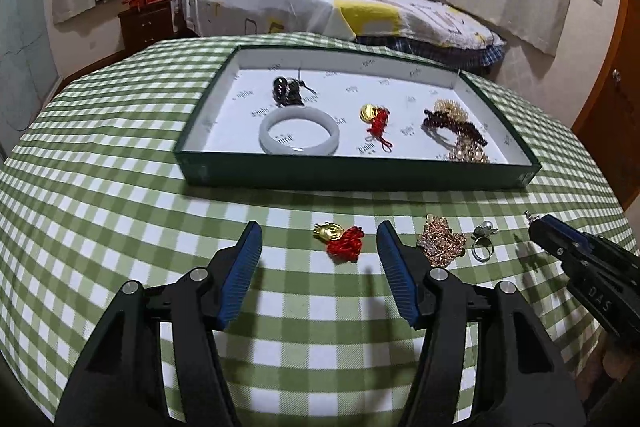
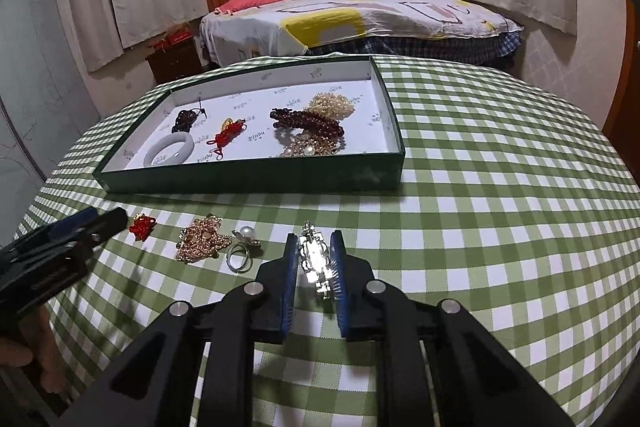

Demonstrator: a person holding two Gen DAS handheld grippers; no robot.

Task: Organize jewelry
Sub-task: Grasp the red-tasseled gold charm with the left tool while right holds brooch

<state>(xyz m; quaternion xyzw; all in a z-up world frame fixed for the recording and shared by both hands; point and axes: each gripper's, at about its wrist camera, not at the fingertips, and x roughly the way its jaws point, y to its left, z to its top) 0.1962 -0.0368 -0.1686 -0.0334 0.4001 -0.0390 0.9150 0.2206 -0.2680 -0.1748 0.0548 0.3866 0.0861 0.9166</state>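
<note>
A dark green tray [image 1: 352,175] [image 2: 256,181] with a white floor holds a pale jade bangle [image 1: 299,131], a dark bead piece [image 1: 287,90], a red-cord gold charm [image 1: 376,121], a dark red bead bracelet [image 1: 452,123] and gold and pearl pieces. My left gripper [image 1: 320,251] is open over the cloth, around a second red-cord gold charm [image 1: 340,241]. A gold rhinestone brooch [image 1: 440,241] [image 2: 200,241] and a pearl ring [image 1: 482,241] [image 2: 242,251] lie to its right. My right gripper [image 2: 316,259] [image 1: 540,225] is shut on a silver crystal brooch [image 2: 316,259].
The table wears a green and white checked cloth [image 1: 120,227] [image 2: 500,207]. A bed [image 1: 320,7] and a dark nightstand [image 1: 146,23] stand behind it. A wooden door [image 1: 616,99] is at the right.
</note>
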